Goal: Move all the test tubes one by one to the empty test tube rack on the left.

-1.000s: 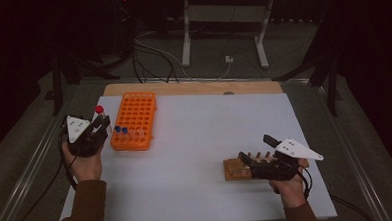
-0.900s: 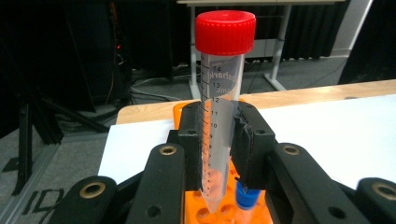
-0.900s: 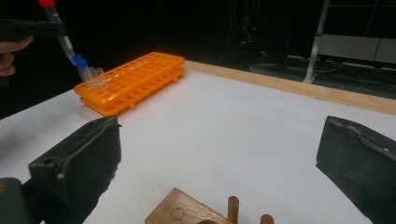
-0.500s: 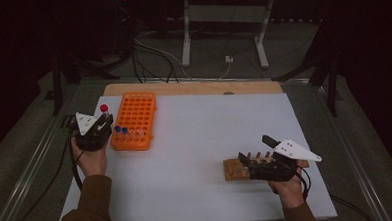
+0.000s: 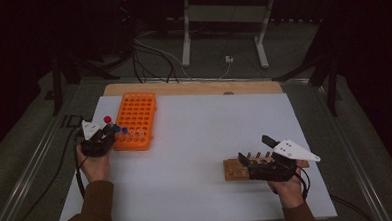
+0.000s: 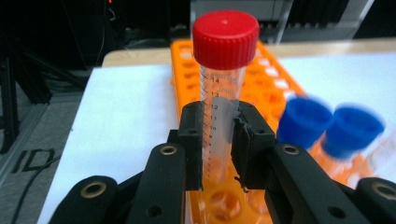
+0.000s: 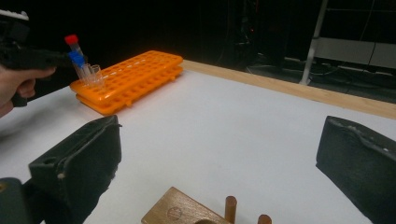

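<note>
The orange rack [image 5: 135, 120] is my landmark. Well to its right, my right gripper [image 5: 251, 166] rests with jaws spread wide around the wooden peg block [image 5: 236, 169]. At the rack's near-left corner, my left gripper [image 6: 218, 140] clamps a red-capped tube [image 6: 223, 88] upright above the holes, probably lifted clear. Two blue-capped tubes [image 6: 327, 128] sit seated alongside; most holes remain empty.

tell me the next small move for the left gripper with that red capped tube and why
Probably lower the red-capped tube straight down into an empty hole of the orange rack. The left gripper is shut on the tube, holds it upright over the rack's near end, beside the two blue-capped tubes already seated there, with open holes showing just below it.
</note>
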Demonstrator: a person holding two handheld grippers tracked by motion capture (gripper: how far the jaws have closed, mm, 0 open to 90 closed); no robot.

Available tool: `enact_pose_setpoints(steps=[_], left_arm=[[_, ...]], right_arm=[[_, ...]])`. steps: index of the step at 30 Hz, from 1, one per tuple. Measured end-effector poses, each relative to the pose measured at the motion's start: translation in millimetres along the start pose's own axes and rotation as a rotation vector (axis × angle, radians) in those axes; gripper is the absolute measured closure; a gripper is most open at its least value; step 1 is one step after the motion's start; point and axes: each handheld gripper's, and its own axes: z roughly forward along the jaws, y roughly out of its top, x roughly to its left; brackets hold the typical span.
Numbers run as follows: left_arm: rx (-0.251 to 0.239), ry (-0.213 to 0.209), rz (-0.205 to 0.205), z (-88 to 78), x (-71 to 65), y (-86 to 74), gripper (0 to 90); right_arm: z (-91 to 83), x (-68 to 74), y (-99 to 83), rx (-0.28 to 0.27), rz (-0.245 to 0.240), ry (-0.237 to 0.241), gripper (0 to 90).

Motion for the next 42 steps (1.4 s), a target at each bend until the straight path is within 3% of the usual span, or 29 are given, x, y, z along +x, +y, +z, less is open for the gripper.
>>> enact_pose_setpoints(steps=[3, 14, 19, 31, 35, 42], left_arm=[[0.042, 0.008, 0.016, 5.0, -2.8, -5.5, 75.9], [0.050, 0.011, -0.023, 4.3, -2.5, -4.7, 73.7], [0.053, 0.008, -0.038, -1.6, 1.3, -4.2, 65.6], [0.027, -0.004, -0.082, -23.8, 7.9, -5.9, 56.9], [0.000, -0.025, -0.116, -34.1, 9.8, -5.5, 50.5], [-0.066, -0.117, -0.146, -52.1, 7.4, -0.6, 31.7]], right_arm=[[0.2, 0.6, 0.1, 0.000, -0.006, 0.001, 0.0], [-1.9, -0.3, 1.1, -0.006, -0.005, -0.003, 0.0], [-2.0, -1.1, 1.0, -0.003, -0.002, -0.005, 0.0], [-5.3, -3.6, 2.8, -0.012, -0.005, -0.017, 0.0], [-6.7, -4.6, 4.0, -0.014, -0.014, -0.028, 0.0], [-7.4, -6.5, 4.1, -0.011, -0.011, -0.039, 0.0]])
